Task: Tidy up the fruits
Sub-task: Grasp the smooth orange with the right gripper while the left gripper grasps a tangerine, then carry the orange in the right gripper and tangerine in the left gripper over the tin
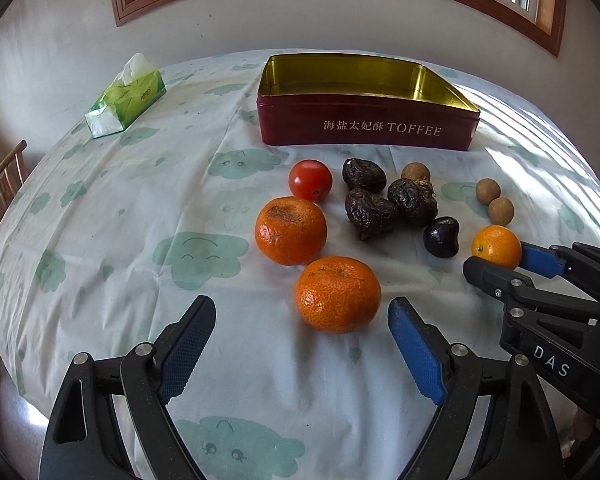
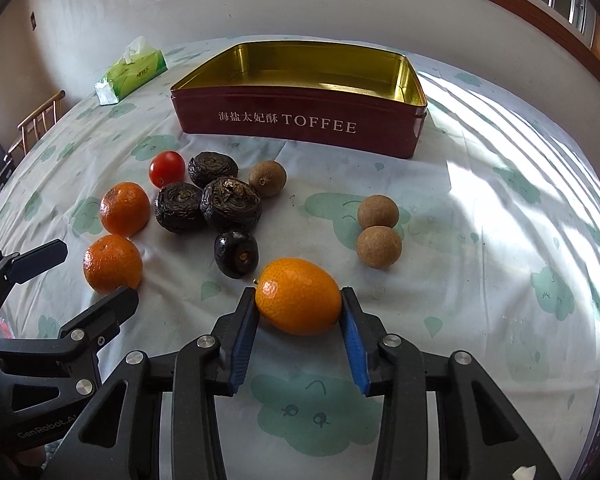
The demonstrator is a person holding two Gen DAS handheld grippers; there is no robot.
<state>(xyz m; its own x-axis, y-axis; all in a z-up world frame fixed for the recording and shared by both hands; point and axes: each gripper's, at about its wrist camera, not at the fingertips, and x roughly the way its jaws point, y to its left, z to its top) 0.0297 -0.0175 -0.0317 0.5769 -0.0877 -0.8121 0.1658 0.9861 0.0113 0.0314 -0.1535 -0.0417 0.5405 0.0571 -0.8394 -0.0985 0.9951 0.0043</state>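
Observation:
My right gripper [image 2: 299, 300] is shut on a small orange kumquat [image 2: 299, 295], low over the cloth; it also shows in the left wrist view [image 1: 497, 246]. My left gripper [image 1: 302, 314] is open, its fingers either side of a tangerine [image 1: 337, 294] that lies just ahead. A second tangerine [image 1: 290, 230], a cherry tomato [image 1: 310, 180], several dark wrinkled fruits [image 1: 370, 213] and three brown longans [image 2: 378, 247] lie on the cloth. An open red TOFFEE tin [image 1: 364, 130], empty with a gold inside, stands behind them.
A green tissue pack [image 1: 126, 96] lies at the far left of the table. The round table wears a white cloth with green cloud prints [image 1: 100, 240]. A wooden chair [image 1: 4, 178] stands at the left edge. A wall and window are behind.

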